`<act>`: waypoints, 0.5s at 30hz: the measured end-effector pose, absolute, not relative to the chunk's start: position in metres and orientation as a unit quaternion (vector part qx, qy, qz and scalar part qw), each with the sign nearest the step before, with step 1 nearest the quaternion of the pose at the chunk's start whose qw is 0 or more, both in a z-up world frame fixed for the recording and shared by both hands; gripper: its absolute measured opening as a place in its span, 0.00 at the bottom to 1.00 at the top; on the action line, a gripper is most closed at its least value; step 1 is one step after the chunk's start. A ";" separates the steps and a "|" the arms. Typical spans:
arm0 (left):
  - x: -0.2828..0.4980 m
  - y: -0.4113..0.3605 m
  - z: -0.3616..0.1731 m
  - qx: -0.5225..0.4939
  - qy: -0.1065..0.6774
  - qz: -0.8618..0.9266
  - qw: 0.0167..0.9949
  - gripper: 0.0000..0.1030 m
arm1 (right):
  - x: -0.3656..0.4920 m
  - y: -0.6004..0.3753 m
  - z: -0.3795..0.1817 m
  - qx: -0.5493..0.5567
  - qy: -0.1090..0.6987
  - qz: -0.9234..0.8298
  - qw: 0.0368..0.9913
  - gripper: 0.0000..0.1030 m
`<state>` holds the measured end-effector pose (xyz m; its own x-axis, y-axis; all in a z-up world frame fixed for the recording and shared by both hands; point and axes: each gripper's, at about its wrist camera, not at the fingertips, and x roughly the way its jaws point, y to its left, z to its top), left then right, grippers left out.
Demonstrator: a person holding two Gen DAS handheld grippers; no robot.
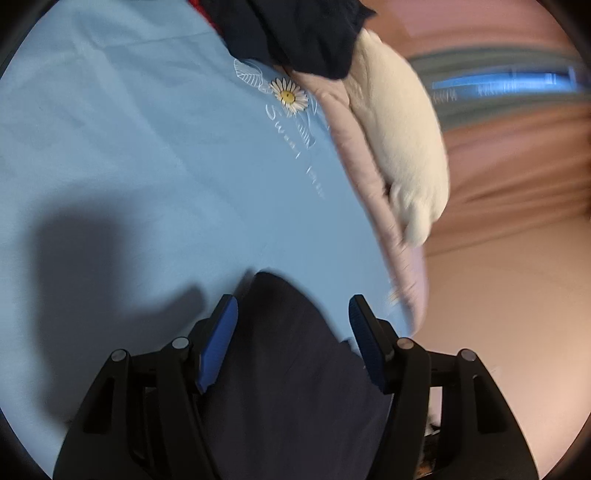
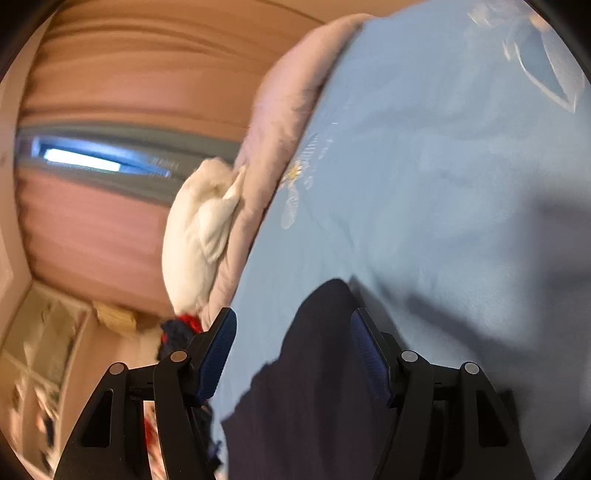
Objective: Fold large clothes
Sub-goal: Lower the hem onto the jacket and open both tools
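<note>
My left hand-held gripper (image 1: 293, 314) is spread: its two blue pads (image 1: 218, 343) stand apart, and a fold of dark navy cloth (image 1: 295, 387) lies between them without being pressed. The pads do not touch it, as far as I can see. This dark navy garment rests on the light blue bed sheet (image 1: 129, 166), which has a printed white daisy with a yellow centre (image 1: 289, 95) and some white writing beside it.

My right hand-held gripper (image 2: 293, 328) is spread too. The same kind of dark navy cloth (image 2: 314, 387) lies between its blue pads (image 2: 369, 354), loose, on the light blue sheet (image 2: 424, 166); the picture is blurred, so I cannot tell if the right pad brushes the cloth.

At the edge of the bed there is a pale pink quilted blanket (image 1: 369, 177), and on it lies a cream-white fluffy cloth (image 1: 402, 140). At the top of the left view a heap of dark navy clothes (image 1: 295, 33) lies on the sheet, with something red under it (image 1: 199, 9). Behind the bed hang pink-brown curtains (image 2: 129, 74), with a bright window strip (image 2: 81, 158) between them.
</note>
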<state>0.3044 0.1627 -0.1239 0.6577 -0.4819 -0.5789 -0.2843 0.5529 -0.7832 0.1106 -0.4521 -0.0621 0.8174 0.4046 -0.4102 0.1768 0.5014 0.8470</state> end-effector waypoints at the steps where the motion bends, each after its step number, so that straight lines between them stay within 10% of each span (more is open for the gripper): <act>1: 0.299 0.156 -0.120 -0.436 0.423 -0.060 0.792 0.61 | 0.105 -0.446 -0.056 0.465 0.301 0.067 0.830 0.64; 15: 0.173 0.052 -0.098 -0.110 0.443 -0.085 0.886 0.61 | 0.024 -0.335 -0.030 0.095 0.359 0.047 0.927 0.63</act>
